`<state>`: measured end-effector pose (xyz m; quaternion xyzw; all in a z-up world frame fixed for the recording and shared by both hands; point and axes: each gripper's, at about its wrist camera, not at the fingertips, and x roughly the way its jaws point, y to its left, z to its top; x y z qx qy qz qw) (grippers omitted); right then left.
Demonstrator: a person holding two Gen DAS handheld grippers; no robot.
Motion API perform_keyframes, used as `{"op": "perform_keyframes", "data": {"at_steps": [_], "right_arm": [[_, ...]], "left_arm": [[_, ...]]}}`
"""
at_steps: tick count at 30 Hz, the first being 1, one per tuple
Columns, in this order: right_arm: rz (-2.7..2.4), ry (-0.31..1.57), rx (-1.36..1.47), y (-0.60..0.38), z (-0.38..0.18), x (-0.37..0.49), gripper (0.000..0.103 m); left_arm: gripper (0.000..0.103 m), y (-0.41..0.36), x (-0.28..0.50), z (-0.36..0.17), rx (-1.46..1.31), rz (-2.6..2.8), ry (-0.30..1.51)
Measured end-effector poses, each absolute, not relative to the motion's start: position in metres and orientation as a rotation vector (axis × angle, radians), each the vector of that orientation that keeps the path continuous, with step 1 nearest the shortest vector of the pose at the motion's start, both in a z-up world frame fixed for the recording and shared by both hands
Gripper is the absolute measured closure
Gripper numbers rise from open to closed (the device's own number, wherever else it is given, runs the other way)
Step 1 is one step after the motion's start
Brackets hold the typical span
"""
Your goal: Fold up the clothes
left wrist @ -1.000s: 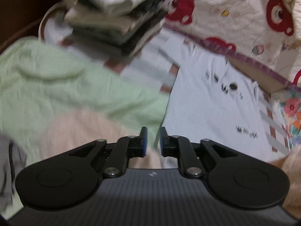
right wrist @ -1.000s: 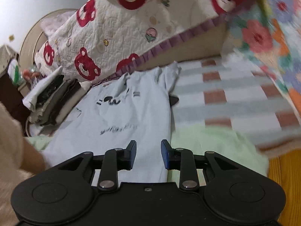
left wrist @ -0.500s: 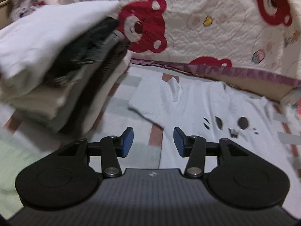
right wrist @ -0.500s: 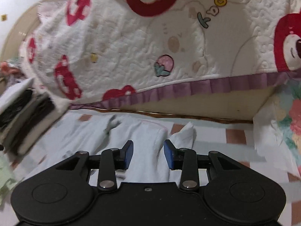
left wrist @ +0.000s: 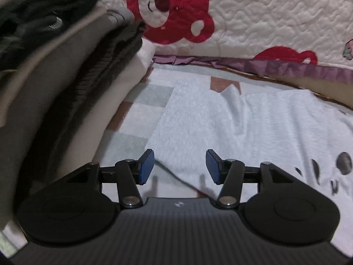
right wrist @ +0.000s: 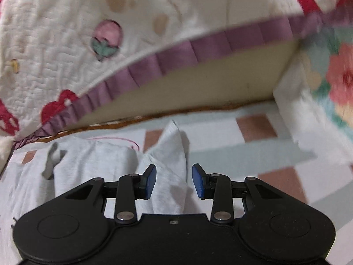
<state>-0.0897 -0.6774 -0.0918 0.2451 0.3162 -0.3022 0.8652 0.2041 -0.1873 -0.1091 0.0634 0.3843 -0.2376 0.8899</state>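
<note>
My left gripper (left wrist: 179,169) hangs spread wide over one sleeve edge of the pale shirt (left wrist: 231,121), which lies flat ahead; my right gripper (right wrist: 174,181), also parted, straddles the other sleeve's raised fold. The shirt looks light, limp, unbreakable: pinch the sleeve edges.

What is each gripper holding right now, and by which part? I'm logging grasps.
Nothing is held. The left gripper is open over the white T-shirt's sleeve edge; the right gripper is open around its other sleeve.
</note>
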Motion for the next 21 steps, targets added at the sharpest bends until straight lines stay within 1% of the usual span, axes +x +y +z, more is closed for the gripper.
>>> {"op": "perform_keyframes", "data": {"at_steps": [4, 6, 9, 17, 20, 21], "right_arm": [[-0.576, 0.656, 0.586, -0.683, -0.109, -0.085, 0.061], [-0.556, 0.651, 0.614, -0.686, -0.111, -0.08, 0.054], [-0.55, 0.63, 0.651, -0.694, -0.112, -0.069, 0.048], [-0.607, 0.677, 0.608, -0.713, -0.115, -0.041, 0.045], [-0.64, 0.692, 0.62, -0.719, -0.122, -0.042, 0.042], [-0.65, 0.697, 0.623, -0.721, -0.124, -0.043, 0.042]], "left_arm": [[0.051, -0.196, 0.225, -0.121, 0.15, -0.47, 0.784], [0.051, -0.194, 0.231, -0.123, 0.154, -0.456, 0.76], [0.048, -0.189, 0.236, -0.127, 0.134, -0.453, 0.746], [0.047, -0.171, 0.242, -0.142, 0.031, -0.478, 0.766], [0.047, -0.164, 0.244, -0.148, -0.008, -0.488, 0.773], [0.045, -0.162, 0.245, -0.15, -0.021, -0.491, 0.775]]}}
